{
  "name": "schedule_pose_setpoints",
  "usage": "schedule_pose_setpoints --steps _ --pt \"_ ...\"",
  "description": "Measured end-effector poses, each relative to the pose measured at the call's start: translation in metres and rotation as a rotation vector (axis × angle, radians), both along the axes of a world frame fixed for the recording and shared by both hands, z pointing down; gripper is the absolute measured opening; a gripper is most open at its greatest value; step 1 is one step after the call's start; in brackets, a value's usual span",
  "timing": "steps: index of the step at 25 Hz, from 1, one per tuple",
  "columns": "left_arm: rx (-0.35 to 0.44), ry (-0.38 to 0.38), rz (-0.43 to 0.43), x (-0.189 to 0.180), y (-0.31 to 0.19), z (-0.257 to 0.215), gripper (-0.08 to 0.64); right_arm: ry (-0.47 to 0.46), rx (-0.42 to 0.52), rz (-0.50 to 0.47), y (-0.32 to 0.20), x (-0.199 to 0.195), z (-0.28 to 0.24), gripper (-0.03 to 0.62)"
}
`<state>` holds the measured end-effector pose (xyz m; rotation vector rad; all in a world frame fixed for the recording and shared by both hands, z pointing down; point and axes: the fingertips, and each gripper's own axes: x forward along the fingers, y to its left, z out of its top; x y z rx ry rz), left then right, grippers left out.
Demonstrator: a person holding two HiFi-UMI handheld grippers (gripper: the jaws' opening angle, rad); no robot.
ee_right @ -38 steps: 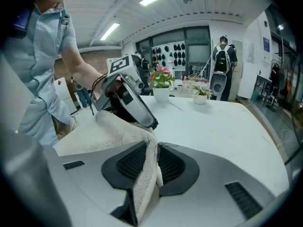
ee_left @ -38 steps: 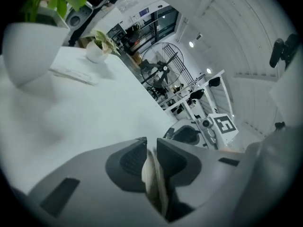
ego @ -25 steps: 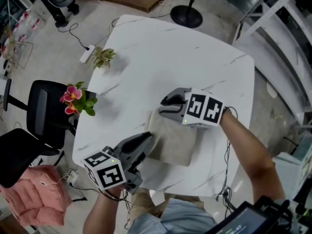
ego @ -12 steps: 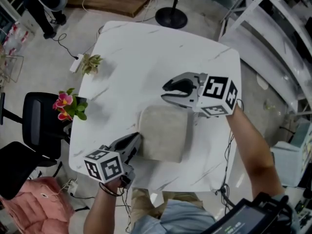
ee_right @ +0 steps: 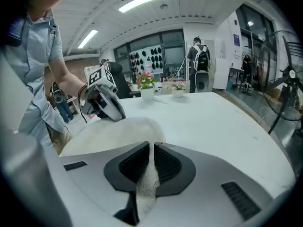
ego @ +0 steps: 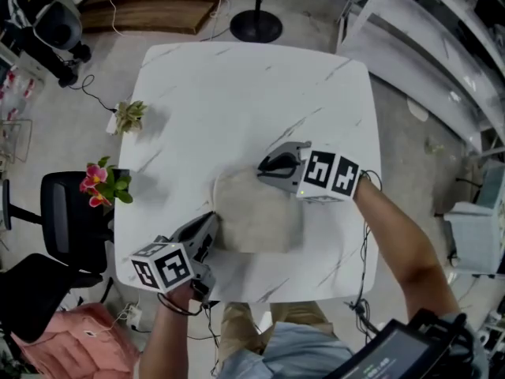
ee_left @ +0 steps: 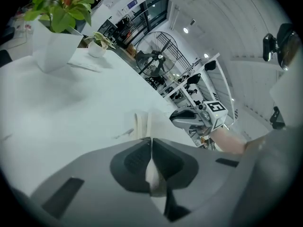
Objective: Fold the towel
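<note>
Both bites look shallow: left gripper (ego: 211,226) clamps a towel (ego: 256,221) corner, right gripper (ego: 265,168) has just closed its jaws on the far edge, so either may slip mid-fold.

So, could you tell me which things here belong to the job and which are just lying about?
In the job: towel, left gripper shut on it, right gripper whose jaws have just been closing on it.
Lying about: pink flowers, small green plant, black chair, pink cushion.
</note>
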<state>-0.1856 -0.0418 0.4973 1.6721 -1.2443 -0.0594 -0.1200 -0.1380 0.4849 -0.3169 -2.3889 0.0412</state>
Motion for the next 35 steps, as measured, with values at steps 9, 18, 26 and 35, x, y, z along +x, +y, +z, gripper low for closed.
schedule_pose_setpoints --steps 9,18,26,35 --pt "0.134 -0.068 -0.118 -0.05 0.01 -0.074 0.018 -0.198 0.064 0.295 -0.002 0.022 -0.101 0.046" --pt "0.488 -0.496 -0.15 -0.059 0.05 -0.246 0.018 -0.51 0.196 0.656 0.092 0.024 -0.245 0.044" --pt "0.704 -0.722 -0.21 -0.055 0.108 -0.317 0.017 -0.665 0.392 0.884 0.165 0.01 -0.294 0.015" --pt "0.775 -0.746 -0.193 -0.04 0.136 -0.339 0.015 -0.693 0.466 0.942 0.204 0.008 -0.301 0.014"
